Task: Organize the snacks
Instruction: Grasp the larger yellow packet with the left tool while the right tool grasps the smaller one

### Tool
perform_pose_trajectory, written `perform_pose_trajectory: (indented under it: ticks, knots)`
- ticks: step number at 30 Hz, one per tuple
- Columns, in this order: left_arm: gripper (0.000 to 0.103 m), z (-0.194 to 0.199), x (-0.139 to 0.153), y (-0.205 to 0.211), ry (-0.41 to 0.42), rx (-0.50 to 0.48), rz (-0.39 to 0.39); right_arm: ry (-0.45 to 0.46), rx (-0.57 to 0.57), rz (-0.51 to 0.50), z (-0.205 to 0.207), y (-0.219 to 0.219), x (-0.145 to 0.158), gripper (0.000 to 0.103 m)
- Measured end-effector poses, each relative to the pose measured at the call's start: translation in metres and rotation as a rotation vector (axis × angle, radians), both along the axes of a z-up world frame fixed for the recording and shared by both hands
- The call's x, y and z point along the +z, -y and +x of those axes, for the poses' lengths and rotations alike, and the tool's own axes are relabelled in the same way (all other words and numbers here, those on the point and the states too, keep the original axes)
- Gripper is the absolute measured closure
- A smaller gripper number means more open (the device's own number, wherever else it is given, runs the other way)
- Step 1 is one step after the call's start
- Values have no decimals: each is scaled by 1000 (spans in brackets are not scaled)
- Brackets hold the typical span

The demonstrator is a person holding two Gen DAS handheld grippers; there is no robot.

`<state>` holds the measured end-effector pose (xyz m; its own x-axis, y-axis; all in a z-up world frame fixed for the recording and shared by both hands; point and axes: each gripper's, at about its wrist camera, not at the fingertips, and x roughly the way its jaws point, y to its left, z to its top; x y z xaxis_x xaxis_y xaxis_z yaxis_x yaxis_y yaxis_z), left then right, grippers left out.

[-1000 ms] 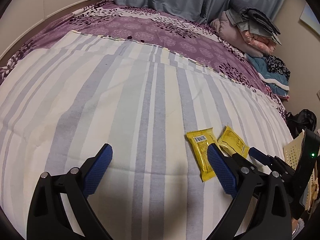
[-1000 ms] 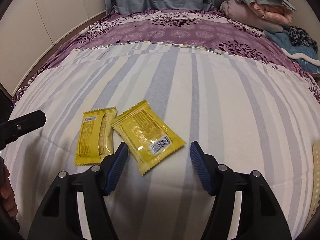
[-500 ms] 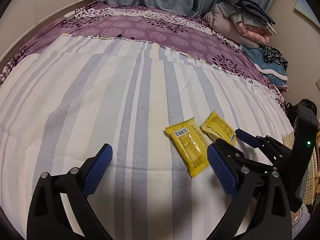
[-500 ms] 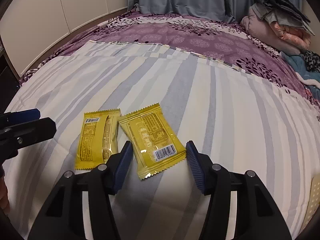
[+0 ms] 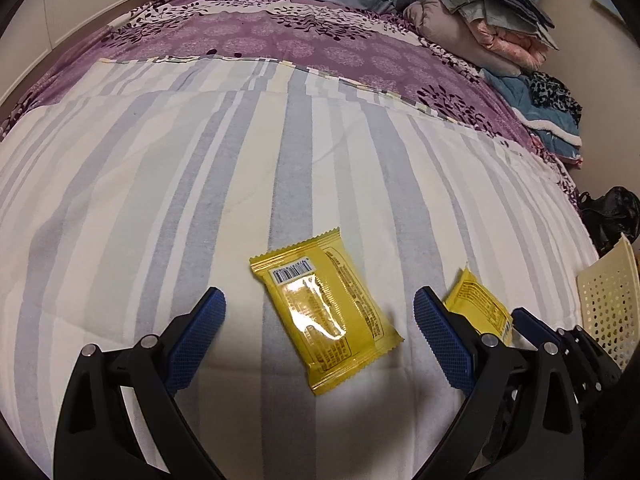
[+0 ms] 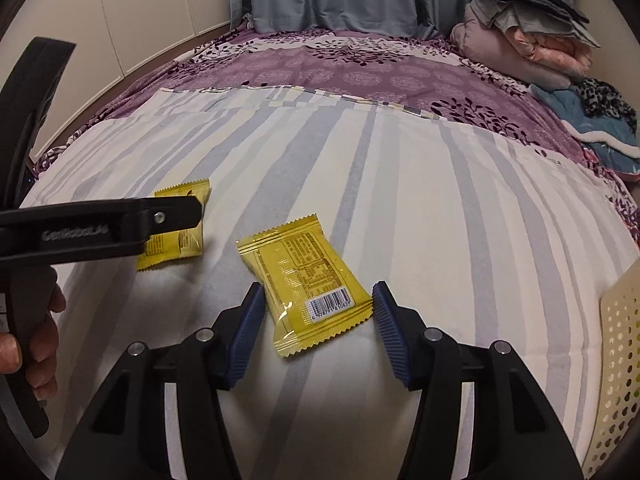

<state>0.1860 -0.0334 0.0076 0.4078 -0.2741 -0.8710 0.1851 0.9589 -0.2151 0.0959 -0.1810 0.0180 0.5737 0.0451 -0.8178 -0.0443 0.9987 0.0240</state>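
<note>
Two yellow snack packets lie flat on the striped sheet (image 5: 200,168). One packet (image 5: 324,312), barcode at its far end, lies between the wide-apart fingers of my left gripper (image 5: 319,296), whose jaws are closing slightly without touching it. In the right wrist view this packet (image 6: 180,240) shows partly under a left gripper finger (image 6: 120,228). The other packet (image 6: 304,280), barcode at its near end, lies between the pads of my right gripper (image 6: 318,292); the jaws are opening, close beside it but not pressing. The left wrist view shows this packet (image 5: 476,308) half hidden.
A cream perforated basket (image 5: 608,304) (image 6: 620,360) stands at the right edge of the bed. Folded blankets (image 5: 500,20) are piled at the far right, with a dark bag (image 5: 612,212) beside the bed. A person's hand (image 6: 36,344) grips the left tool's handle.
My left gripper has moved right and lower, so its packet now lies between its fingers. My right gripper's jaws have narrowed around the other packet. The packets have not moved.
</note>
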Motion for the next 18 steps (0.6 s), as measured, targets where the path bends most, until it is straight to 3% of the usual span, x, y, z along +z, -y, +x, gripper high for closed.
perform_pose_trajectory:
  ticks: [3,5,10,18]
  knots:
    - [15,2,-3,9,28,12,64,0,-8,16,-4,3,-1,42]
    - [26,3,-3,10,47,22,99,8,-17,24,-5,5,1,35]
    - [51,2,0,-3,66,31,109,23,-19,37,-5,8,3,32]
    - [54,-9,2,-24,52,23,62,26,30,27,10,4,2,31]
